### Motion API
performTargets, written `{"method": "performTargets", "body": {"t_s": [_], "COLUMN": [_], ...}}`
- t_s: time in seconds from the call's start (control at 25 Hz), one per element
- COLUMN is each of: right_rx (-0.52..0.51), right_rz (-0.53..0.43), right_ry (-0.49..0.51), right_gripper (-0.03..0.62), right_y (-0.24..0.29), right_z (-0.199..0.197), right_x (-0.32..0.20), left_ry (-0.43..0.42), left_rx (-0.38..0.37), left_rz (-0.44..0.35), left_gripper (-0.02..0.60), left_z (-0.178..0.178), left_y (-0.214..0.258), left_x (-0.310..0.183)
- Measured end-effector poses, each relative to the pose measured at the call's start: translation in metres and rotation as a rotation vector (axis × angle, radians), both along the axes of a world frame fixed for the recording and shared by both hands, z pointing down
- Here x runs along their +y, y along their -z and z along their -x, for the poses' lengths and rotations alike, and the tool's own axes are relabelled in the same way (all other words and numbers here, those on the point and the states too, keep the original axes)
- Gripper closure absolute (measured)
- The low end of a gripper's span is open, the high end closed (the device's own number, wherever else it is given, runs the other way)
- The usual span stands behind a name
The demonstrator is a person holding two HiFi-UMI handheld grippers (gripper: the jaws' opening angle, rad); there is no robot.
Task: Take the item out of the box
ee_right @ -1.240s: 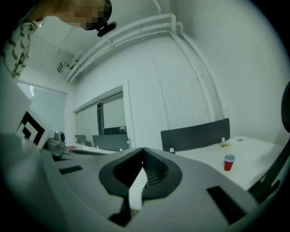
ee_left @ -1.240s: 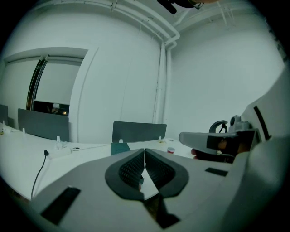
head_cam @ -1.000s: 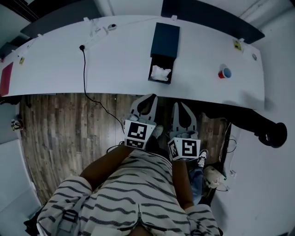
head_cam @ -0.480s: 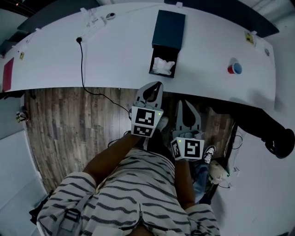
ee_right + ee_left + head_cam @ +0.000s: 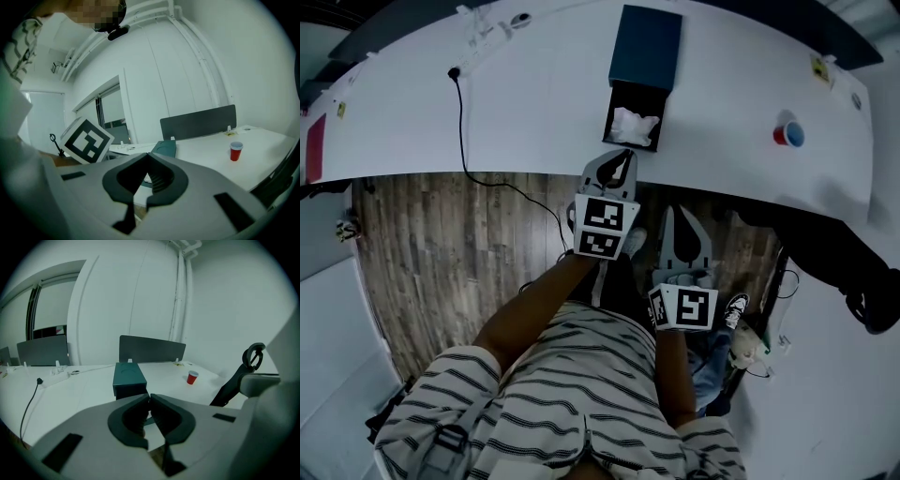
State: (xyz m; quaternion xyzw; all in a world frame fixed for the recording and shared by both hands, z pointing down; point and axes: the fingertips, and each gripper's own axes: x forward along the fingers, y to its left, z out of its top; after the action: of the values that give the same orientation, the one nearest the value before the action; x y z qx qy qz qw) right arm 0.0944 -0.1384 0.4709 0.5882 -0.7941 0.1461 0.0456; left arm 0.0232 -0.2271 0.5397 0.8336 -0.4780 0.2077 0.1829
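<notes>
A dark teal box (image 5: 645, 49) lies on the white table (image 5: 534, 112), its open near end (image 5: 630, 131) holding a crumpled white item (image 5: 633, 124). In the left gripper view the box (image 5: 128, 377) lies straight ahead beyond the jaw tips. My left gripper (image 5: 624, 155) reaches the table's front edge just short of the open end; its jaws are shut with nothing between them. My right gripper (image 5: 680, 212) hangs lower, off the table above the floor, also shut and empty. From the right gripper view the box (image 5: 164, 148) is partly hidden behind the jaws.
A red cup (image 5: 787, 135) stands at the table's right. A black cable (image 5: 459, 112) runs across the left part and drops off the edge. A black office chair (image 5: 853, 281) is at the right; dark screens (image 5: 151, 348) line the far edge.
My left gripper has moved forward from in front of the body to the table edge near the box's open end. The right gripper has hardly shifted.
</notes>
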Motion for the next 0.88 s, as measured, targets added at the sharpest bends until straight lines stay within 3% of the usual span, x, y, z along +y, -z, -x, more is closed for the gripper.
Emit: {"method": "performTargets", "body": {"t_s": [0.4, 0.56, 0.88], "right_rx": [-0.020, -0.012, -0.008], "right_rz": [0.027, 0.037, 0.072], "right_ry": [-0.019, -0.014, -0.011], "right_gripper": [0.576, 0.576, 0.576], "right_y": [-0.013, -0.018, -0.033], "right_z": [-0.003, -0.002, -0.003], "right_x": [-0.002, -0.003, -0.003], "left_ry": [-0.002, -0.003, -0.008], "left_rx": [-0.044, -0.065, -0.108], "left_rz": [0.071, 0.109, 0.158], "left_gripper": [0.552, 0.514, 0.506], "left_z": [-0.003, -0.005, -0.010], "left_y": [-0.027, -0.044, -0.068], "left_x": [-0.020, -0.027, -0.040]}}
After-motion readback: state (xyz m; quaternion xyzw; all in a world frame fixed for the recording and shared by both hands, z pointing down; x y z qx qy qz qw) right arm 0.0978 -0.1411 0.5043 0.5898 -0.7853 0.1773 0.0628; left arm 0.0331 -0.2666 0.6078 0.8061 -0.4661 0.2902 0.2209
